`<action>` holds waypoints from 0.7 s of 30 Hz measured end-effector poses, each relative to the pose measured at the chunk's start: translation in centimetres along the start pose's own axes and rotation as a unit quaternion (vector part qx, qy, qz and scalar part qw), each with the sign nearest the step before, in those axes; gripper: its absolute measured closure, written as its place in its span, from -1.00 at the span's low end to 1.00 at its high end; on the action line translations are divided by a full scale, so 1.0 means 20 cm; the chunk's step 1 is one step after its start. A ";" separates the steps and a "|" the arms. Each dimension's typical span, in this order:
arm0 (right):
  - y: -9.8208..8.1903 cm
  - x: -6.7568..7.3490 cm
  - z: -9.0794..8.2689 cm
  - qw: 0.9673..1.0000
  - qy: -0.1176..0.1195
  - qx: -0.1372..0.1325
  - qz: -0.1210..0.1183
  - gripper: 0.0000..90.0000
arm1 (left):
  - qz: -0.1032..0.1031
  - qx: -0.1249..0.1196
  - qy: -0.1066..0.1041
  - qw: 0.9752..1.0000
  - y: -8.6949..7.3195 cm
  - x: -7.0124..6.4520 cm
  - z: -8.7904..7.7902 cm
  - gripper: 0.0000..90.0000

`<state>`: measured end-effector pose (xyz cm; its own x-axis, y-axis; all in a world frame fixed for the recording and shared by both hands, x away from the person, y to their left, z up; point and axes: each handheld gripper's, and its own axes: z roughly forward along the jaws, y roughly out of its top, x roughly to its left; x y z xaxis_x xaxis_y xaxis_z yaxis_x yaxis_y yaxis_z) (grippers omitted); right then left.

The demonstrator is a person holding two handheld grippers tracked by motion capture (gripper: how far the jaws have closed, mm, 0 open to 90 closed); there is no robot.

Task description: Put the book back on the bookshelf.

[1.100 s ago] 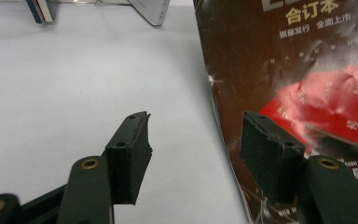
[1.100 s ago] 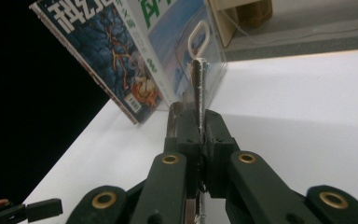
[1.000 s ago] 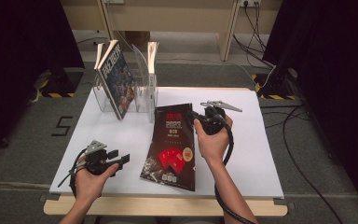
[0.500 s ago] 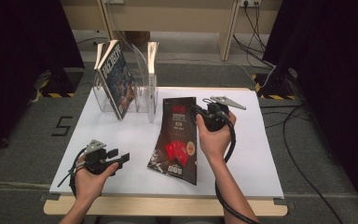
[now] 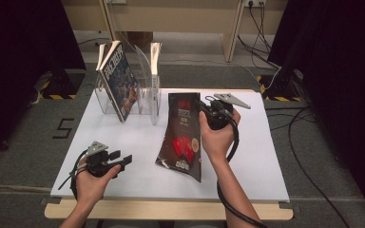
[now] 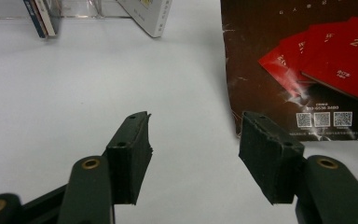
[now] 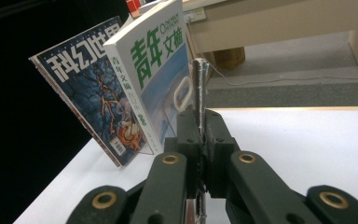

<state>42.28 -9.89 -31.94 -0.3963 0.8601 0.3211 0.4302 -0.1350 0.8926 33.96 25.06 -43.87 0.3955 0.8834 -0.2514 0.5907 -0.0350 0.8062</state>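
High view: right hand (image 5: 217,137) raised mid-table, forearm reaching in from the near edge, its gripper (image 5: 204,110) pinching the far right edge of a dark magazine (image 5: 182,135) that hangs tilted, near end toward the table (image 5: 266,161). Left hand (image 5: 92,178) rests near-left, gripper (image 5: 123,158) pointing right, jaws spread with nothing between them.

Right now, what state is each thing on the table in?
Dark brown magazine with red booklets on its cover: far end lifted, clamped.
Right hand-held gripper: shut on the magazine's edge.
Left hand-held gripper: open, nothing between its pads.
Clear acrylic rack: upright, holding leaning magazines.
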 end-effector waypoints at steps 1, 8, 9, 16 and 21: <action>0.00 0.00 0.00 1.000 0.000 -0.003 -0.003 0.94 | 0.000 0.000 0.000 1.000 0.00 0.00 0.00 -0.07; 0.02 0.02 0.00 1.000 -0.003 -0.008 -0.011 0.94 | -0.001 -0.001 -0.001 1.000 0.00 0.00 0.00 -0.07; 0.02 0.02 0.00 1.000 -0.003 -0.009 -0.012 0.94 | -0.002 -0.002 -0.002 1.000 0.00 0.00 0.00 -0.07; 0.04 0.10 -0.04 0.999 0.018 -0.020 -0.023 0.94 | -0.002 -0.007 -0.002 1.000 0.01 0.00 -0.02 -0.07; 0.06 0.17 -0.07 0.998 0.033 -0.030 -0.036 0.94 | -0.004 -0.010 -0.001 1.000 0.02 0.00 -0.03 -0.07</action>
<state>40.38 -7.79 -29.26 -0.4772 0.8352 0.2734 0.3502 -0.1047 0.9308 33.73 25.36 -43.19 0.3923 0.8825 -0.2594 0.5795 -0.0181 0.8148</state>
